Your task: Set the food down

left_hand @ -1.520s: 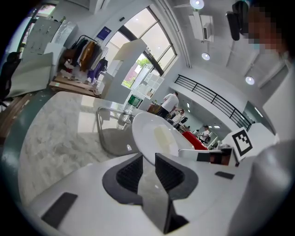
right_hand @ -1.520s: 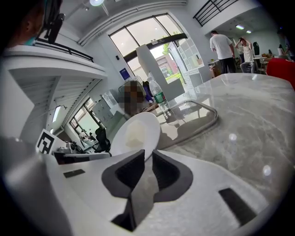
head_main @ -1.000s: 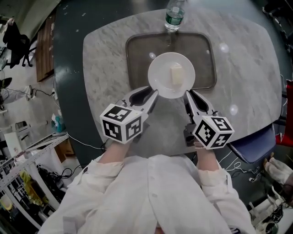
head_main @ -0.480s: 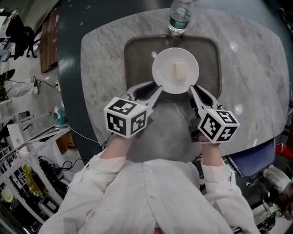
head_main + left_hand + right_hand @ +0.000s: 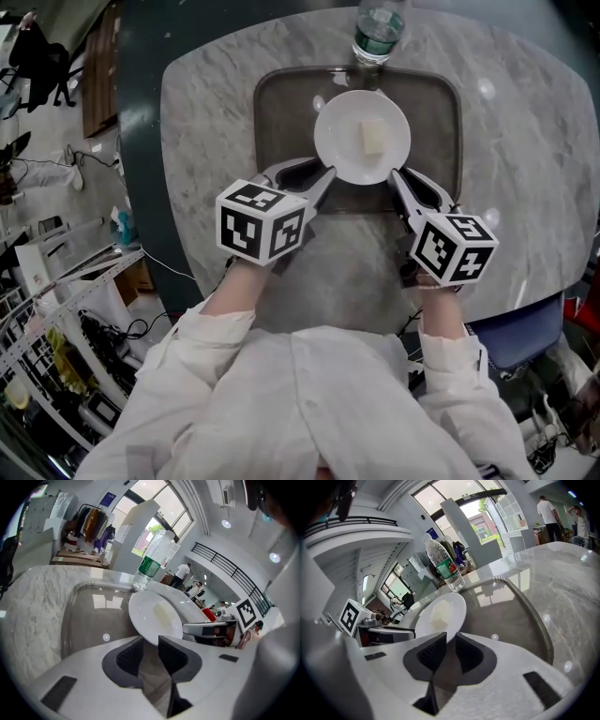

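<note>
A white plate (image 5: 361,136) carries a pale block of food (image 5: 373,139) and is held over the brown tray (image 5: 265,122). My left gripper (image 5: 323,176) is shut on the plate's near-left rim, my right gripper (image 5: 396,178) on its near-right rim. In the left gripper view the plate (image 5: 154,613) runs into the jaws of the left gripper (image 5: 151,644), with the food (image 5: 165,615) at its middle. In the right gripper view the plate (image 5: 440,613) sits between the jaws of the right gripper (image 5: 450,641). Whether the plate touches the tray is not visible.
A clear water bottle (image 5: 378,33) with a green label stands just behind the tray on the marble table (image 5: 206,112). A blue chair seat (image 5: 520,328) shows at the table's near right. Cables and clutter lie on the floor at the left.
Both grippers have carried the plate away from the person, from the tray's near edge to over its middle. Their grip has not changed.
</note>
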Available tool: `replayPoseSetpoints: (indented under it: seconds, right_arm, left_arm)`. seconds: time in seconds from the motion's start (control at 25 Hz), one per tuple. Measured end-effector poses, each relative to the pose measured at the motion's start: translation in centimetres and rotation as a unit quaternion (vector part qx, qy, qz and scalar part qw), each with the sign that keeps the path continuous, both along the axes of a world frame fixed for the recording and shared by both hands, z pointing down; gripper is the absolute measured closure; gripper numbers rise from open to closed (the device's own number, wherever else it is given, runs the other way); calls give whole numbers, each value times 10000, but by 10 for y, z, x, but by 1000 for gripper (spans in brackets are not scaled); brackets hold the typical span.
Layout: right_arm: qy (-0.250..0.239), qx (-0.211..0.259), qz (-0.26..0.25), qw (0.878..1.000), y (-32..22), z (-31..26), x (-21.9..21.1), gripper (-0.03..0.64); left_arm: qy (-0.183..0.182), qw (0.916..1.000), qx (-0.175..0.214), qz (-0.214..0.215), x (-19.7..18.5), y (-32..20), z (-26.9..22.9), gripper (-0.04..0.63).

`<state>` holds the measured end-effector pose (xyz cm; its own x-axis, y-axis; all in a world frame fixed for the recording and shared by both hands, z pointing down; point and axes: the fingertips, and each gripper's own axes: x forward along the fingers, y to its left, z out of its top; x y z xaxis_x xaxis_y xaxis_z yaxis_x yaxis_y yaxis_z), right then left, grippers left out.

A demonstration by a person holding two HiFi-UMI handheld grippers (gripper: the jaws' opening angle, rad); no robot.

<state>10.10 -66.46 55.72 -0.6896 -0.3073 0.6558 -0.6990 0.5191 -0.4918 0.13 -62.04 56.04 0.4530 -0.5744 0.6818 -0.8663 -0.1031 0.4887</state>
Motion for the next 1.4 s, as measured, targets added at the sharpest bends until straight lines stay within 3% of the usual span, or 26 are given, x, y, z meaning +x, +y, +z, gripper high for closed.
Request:
replayPoseSetpoints:
  seconds: [0.32,0.68,1.16,1.4]
  right_arm:
    - [399,-90,-408,9983,4,8,1,569]
    - [924,-58,-657,9935,8,15,-1,569]
    - [1070,148,-556,9926,24,15,-7,535]
    - [903,457,-187,9947,40,-11,-10,537]
  left_arm:
    - [-23,9997,-242,46,2,5,10,500]
    - [-71,9997,-247,-37,1,5,9,500]
    - [46,10000,-54,-39,3,6,2,491]
    - [89,9998,180,91,-1,22,-19,491]
